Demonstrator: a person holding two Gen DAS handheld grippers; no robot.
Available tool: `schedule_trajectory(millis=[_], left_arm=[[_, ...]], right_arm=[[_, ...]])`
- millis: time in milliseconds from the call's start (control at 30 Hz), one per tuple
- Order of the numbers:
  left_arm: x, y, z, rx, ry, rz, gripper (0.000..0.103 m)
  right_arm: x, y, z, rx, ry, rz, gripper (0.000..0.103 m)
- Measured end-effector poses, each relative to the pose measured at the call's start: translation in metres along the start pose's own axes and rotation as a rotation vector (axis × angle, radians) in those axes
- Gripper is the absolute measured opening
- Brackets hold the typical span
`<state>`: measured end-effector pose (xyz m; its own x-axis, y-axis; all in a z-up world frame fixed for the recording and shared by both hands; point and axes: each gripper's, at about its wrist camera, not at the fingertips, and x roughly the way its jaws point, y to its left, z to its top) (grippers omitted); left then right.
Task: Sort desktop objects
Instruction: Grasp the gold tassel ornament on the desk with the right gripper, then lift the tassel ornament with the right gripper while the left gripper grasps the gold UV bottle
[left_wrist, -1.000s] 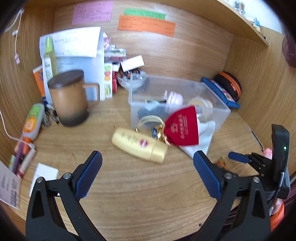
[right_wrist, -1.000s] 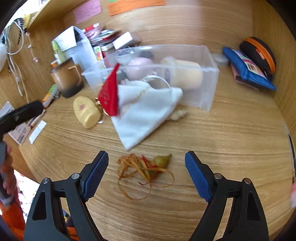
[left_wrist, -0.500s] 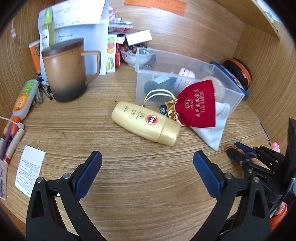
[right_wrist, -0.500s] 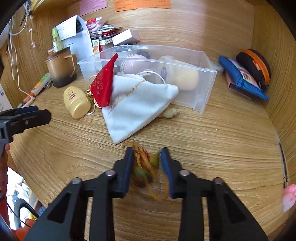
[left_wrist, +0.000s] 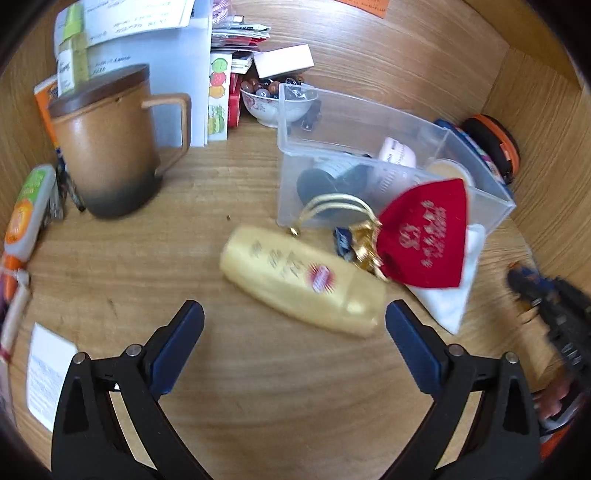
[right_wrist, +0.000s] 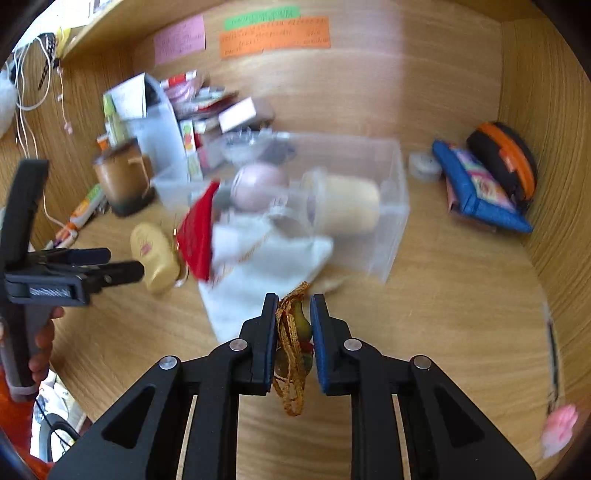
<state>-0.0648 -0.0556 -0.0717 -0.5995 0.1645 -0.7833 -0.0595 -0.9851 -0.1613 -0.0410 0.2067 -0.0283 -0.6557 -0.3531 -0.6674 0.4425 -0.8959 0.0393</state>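
The right hand-held gripper (right_wrist: 293, 314) is closed on a small yellow-green gourd charm with tangled orange-gold cord (right_wrist: 293, 332); the charm sits pinched between the two blue pads, with loops of cord hanging below them over the wooden table (right_wrist: 461, 314). The left hand-held gripper (left_wrist: 293, 325) is open, its blue pads spread wide, with nothing between them. Just beyond its fingertips lies a gold plastic lotion bottle (left_wrist: 301, 282) on its side. Touching the bottle's far end is a red velvet drawstring pouch with gold lettering (left_wrist: 424, 238), which rests on a white cloth bag (left_wrist: 456, 302). Both bags lean against the front of a clear plastic storage box (left_wrist: 461, 147), which holds a pale pink round container (right_wrist: 258, 184), a cream-coloured cup lying on its side (right_wrist: 347, 206) and some dark items that are hard to make out. Left of the box stands a brown ceramic mug with a dark lid (left_wrist: 107, 147). Behind the box is a small white patterned bowl of beads (left_wrist: 275, 99), next to a stack of papers and small cartons. Far right, against the side wall, lie a blue pouch (right_wrist: 476, 184) and a black round case with an orange band (right_wrist: 506, 158).
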Motion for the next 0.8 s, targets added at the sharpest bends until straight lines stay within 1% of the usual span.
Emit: schedule_trajectory(millis=[67, 133, 200, 267, 333, 400, 500, 567, 667, 767, 800], left_arm=[[0.006, 0.004, 0.007, 0.0, 0.017, 0.001, 0.1], [0.016, 0.01, 0.012, -0.027, 0.057, -0.034, 0.1], [0.022, 0.014, 0.017, -0.062, 0.079, -0.071, 0.1], [0.026, 0.014, 0.021, -0.076, 0.076, -0.061, 0.1], [0.029, 0.01, 0.022, -0.066, 0.075, -0.051, 0.1], [0.031, 0.003, 0.021, -0.031, 0.078, -0.026, 0.1], [0.035, -0.01, 0.016, 0.047, 0.083, 0.046, 0.1], [0.035, -0.015, 0.011, 0.086, 0.085, 0.063, 0.099], [0.028, -0.015, 0.003, 0.135, 0.084, 0.09, 0.086], [0.02, -0.014, -0.006, 0.183, 0.084, 0.111, 0.083], [0.017, -0.014, -0.009, 0.201, 0.082, 0.122, 0.079]], right_arm=[[-0.003, -0.004, 0.009, -0.004, -0.021, -0.004, 0.016], [-0.005, -0.009, 0.017, 0.001, -0.036, 0.01, 0.016], [-0.005, -0.011, 0.022, 0.003, -0.045, 0.015, 0.016], [-0.004, -0.012, 0.026, 0.001, -0.052, 0.019, 0.016], [-0.001, -0.013, 0.029, 0.004, -0.054, 0.035, 0.016], [0.002, -0.012, 0.03, 0.004, -0.052, 0.042, 0.016], [0.007, -0.012, 0.031, 0.001, -0.046, 0.059, 0.016], [0.008, -0.011, 0.032, -0.004, -0.045, 0.067, 0.016], [0.008, -0.01, 0.031, -0.013, -0.048, 0.075, 0.016], [0.008, -0.01, 0.031, -0.017, -0.048, 0.084, 0.016], [0.008, -0.011, 0.03, -0.017, -0.047, 0.088, 0.016]])
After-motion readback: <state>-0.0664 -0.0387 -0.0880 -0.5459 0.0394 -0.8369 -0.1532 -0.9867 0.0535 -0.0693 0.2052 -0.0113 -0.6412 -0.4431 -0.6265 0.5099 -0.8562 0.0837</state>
